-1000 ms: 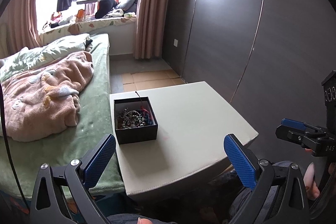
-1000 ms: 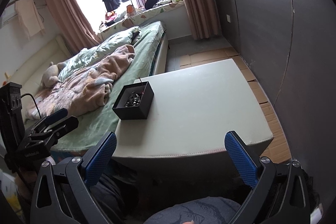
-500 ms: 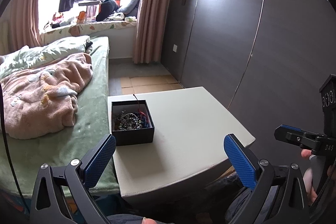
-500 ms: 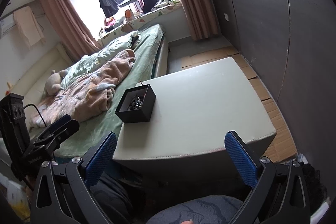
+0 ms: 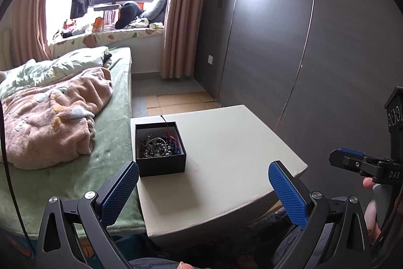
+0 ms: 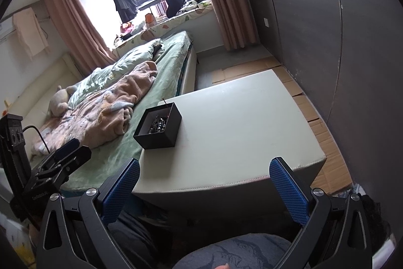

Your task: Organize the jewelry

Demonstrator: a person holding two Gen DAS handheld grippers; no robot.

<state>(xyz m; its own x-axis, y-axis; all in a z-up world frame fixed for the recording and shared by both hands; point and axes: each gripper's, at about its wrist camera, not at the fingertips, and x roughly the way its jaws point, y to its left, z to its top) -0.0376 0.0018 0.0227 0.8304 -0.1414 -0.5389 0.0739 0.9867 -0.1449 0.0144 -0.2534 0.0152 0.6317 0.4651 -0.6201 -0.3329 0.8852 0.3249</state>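
Note:
A small black open box holds a tangle of beaded jewelry, with a thin cord sticking up over its far rim. It stands at the left edge of a pale table. It also shows in the right wrist view. My left gripper is open and empty, held back from the table's near edge, with the box just beyond its left finger. My right gripper is open and empty, also short of the near edge. Each gripper shows at the side of the other's view.
A bed with a green cover and a pink blanket lies against the table's left side. A dark panelled wall runs along the right. Flattened cardboard covers the floor between table and wall.
Both grippers have drifted slightly; the box and table sit a little differently in each view. Both stay open and empty. The box has not moved on the table.

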